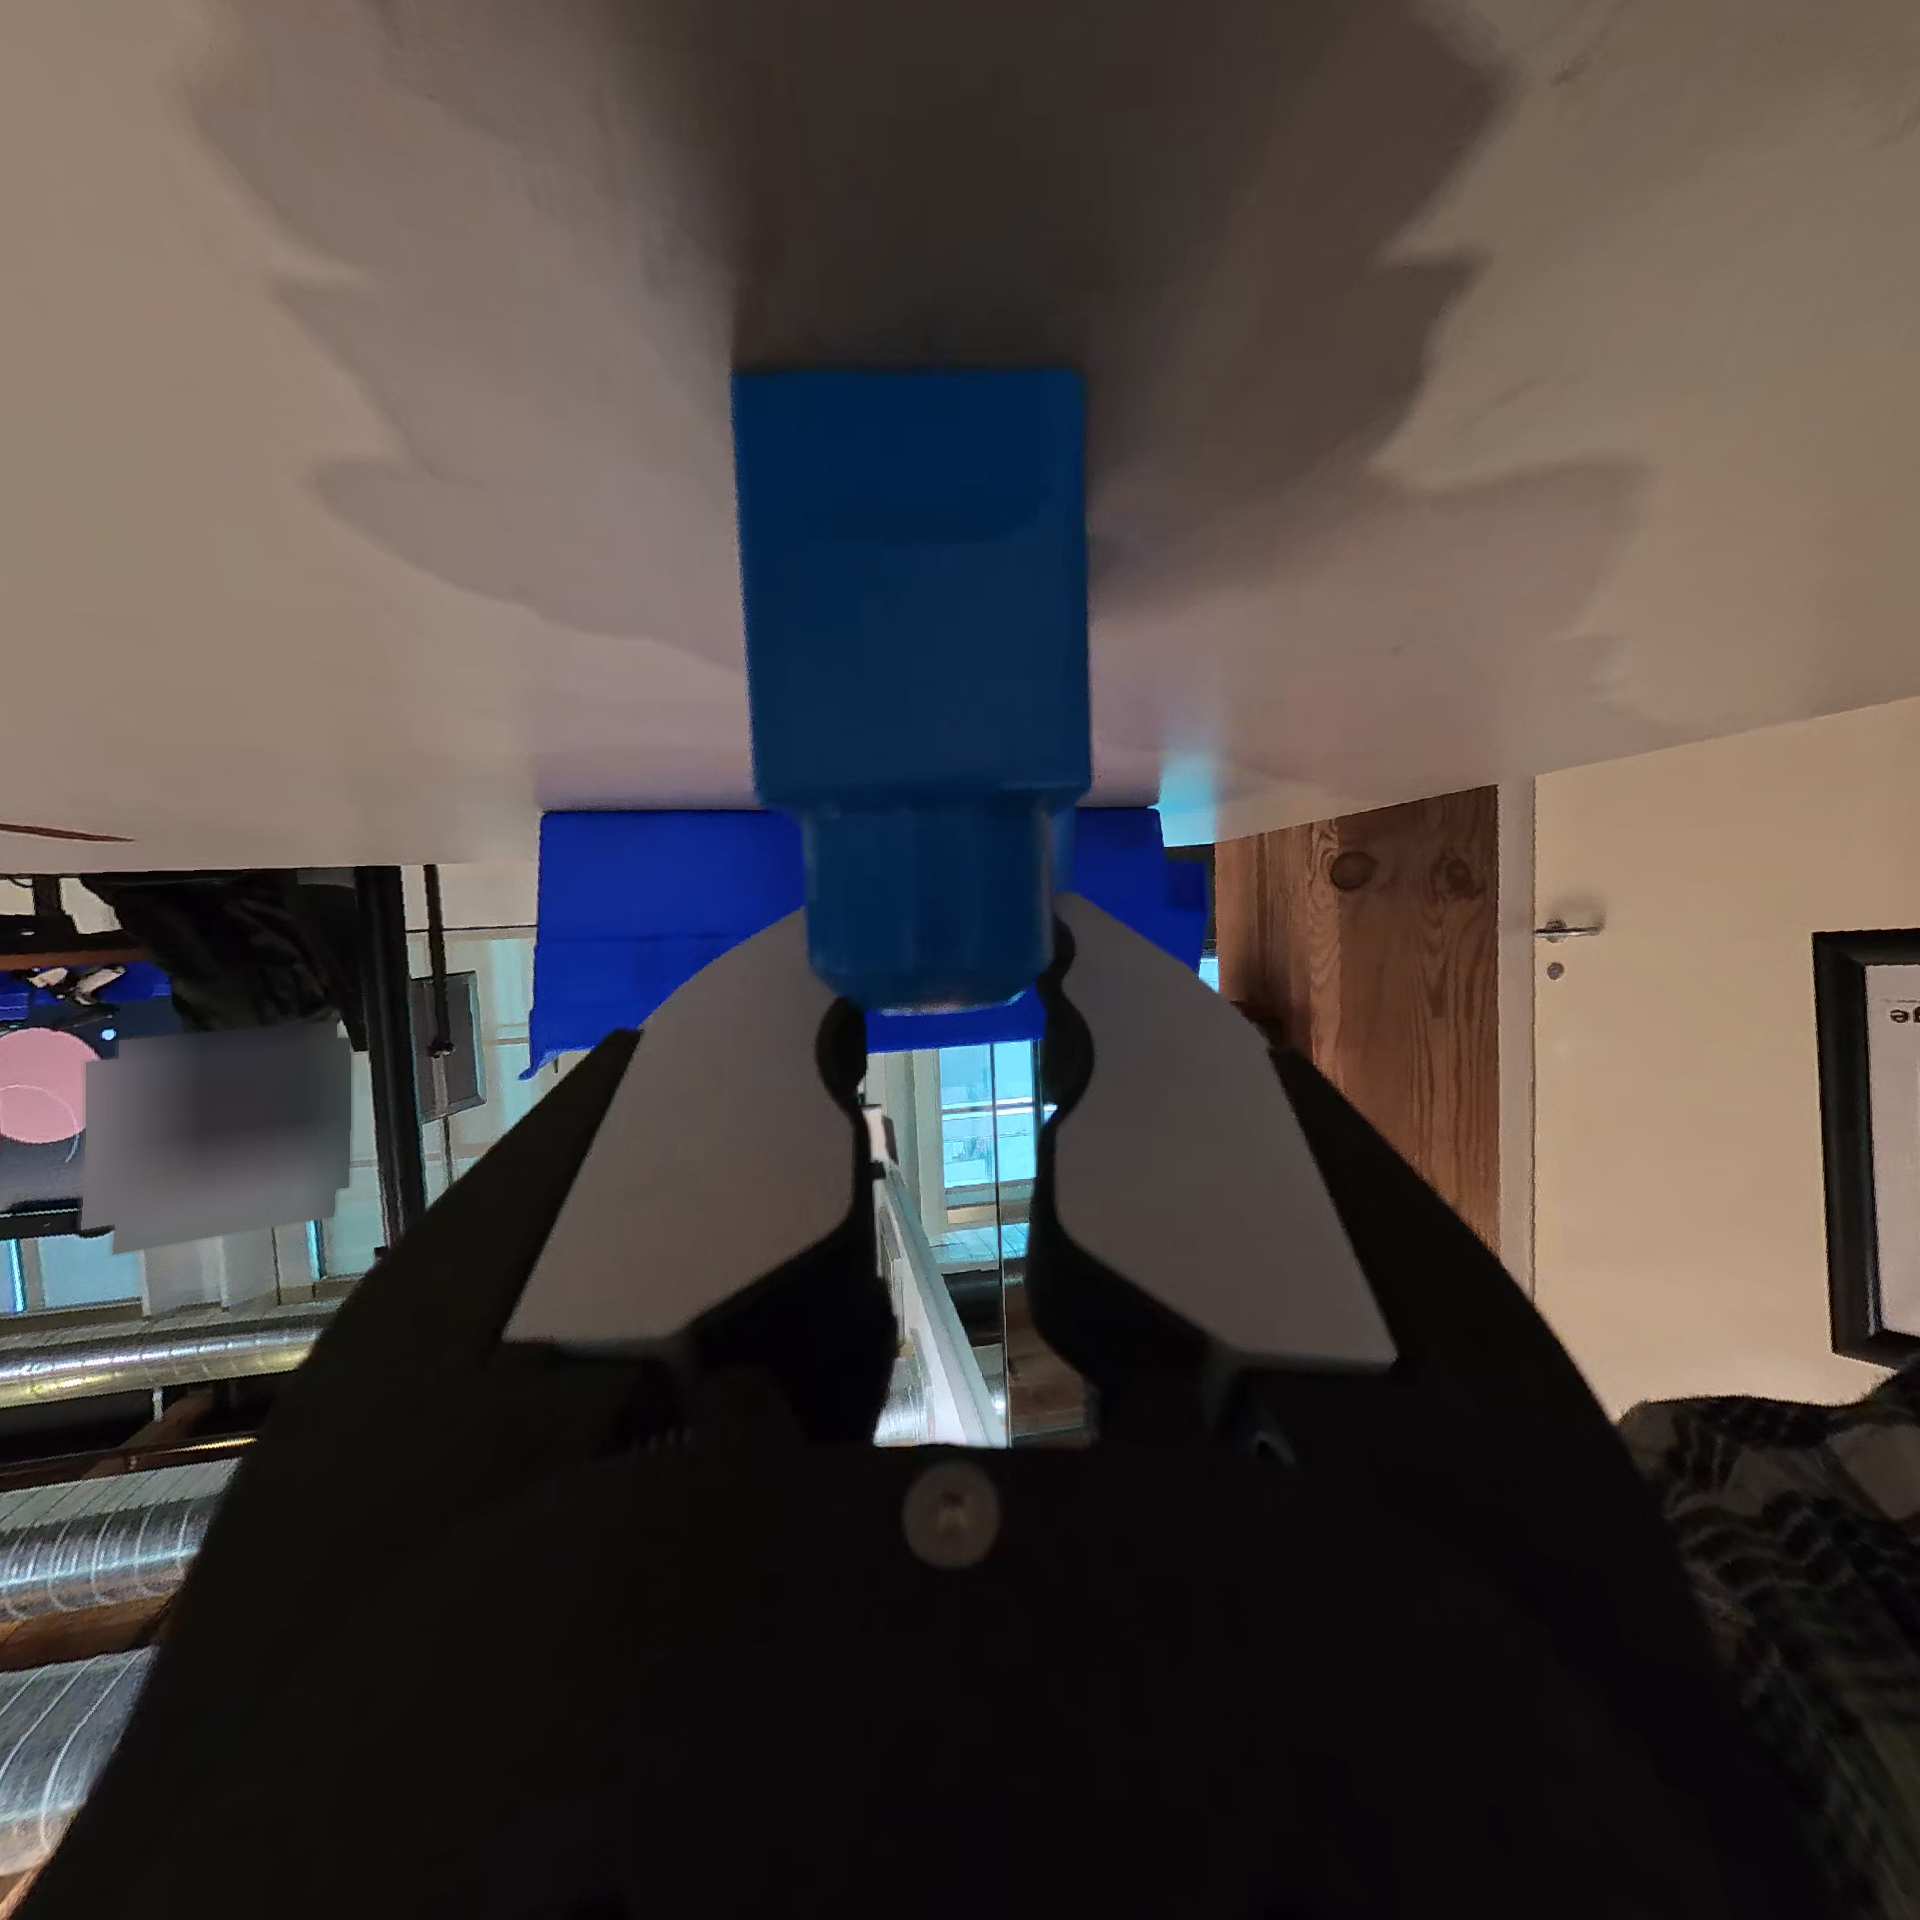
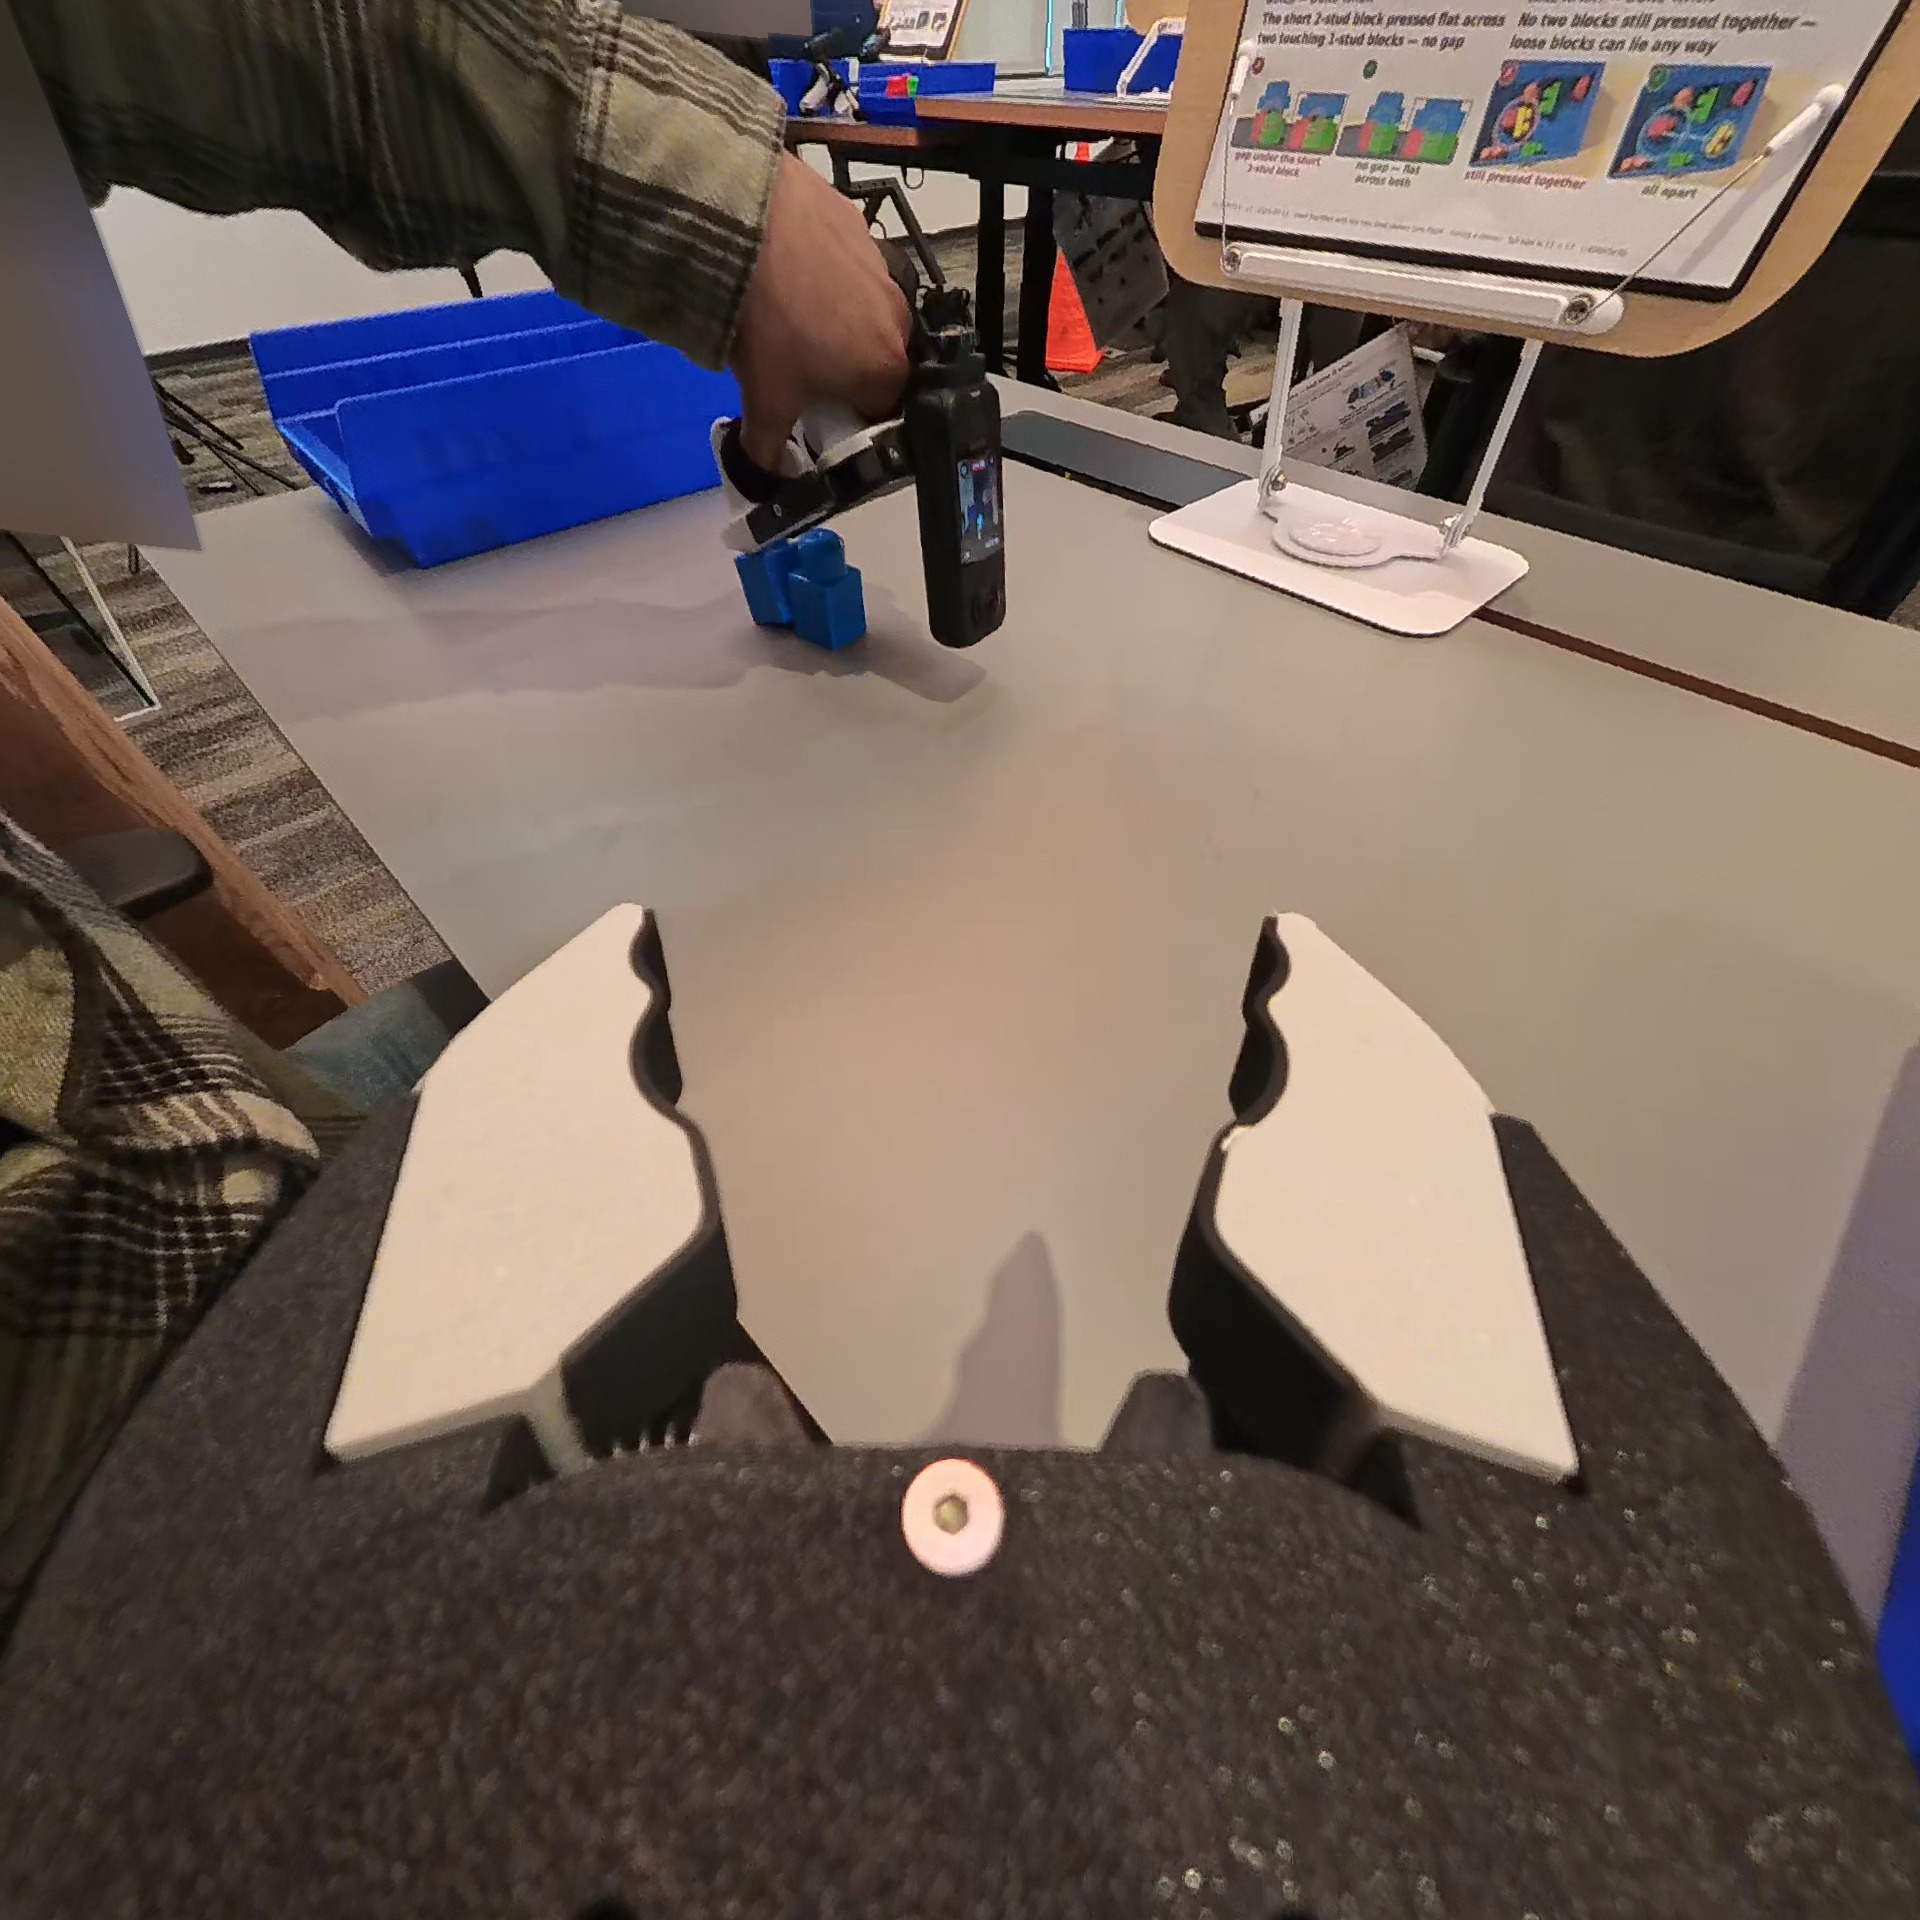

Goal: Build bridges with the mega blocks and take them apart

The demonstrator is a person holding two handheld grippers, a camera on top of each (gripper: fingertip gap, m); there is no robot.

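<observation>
The left wrist view is upside down, with the table (image 1: 416, 416) at the top. My left gripper (image 1: 940, 966) is shut on the stud of a blue one-stud block (image 1: 914, 582) that stands on the table. In the right wrist view the left gripper (image 2: 790, 509) reaches down onto that blue block (image 2: 831, 608), and a second blue block (image 2: 758, 587) sits right beside it. I cannot tell if the two touch. My right gripper (image 2: 956, 935) is open and empty, above bare table at the near side.
A blue bin (image 2: 499, 436) lies at the table's far left edge, also behind the block in the left wrist view (image 1: 665, 935). A wooden stand with an instruction sheet (image 2: 1455, 156) rests on a white base (image 2: 1340, 561) at the far right. A person's sleeve and hand (image 2: 810, 301) hold the left gripper. One gripper's finger ends stand about 45 centimetres off the other's.
</observation>
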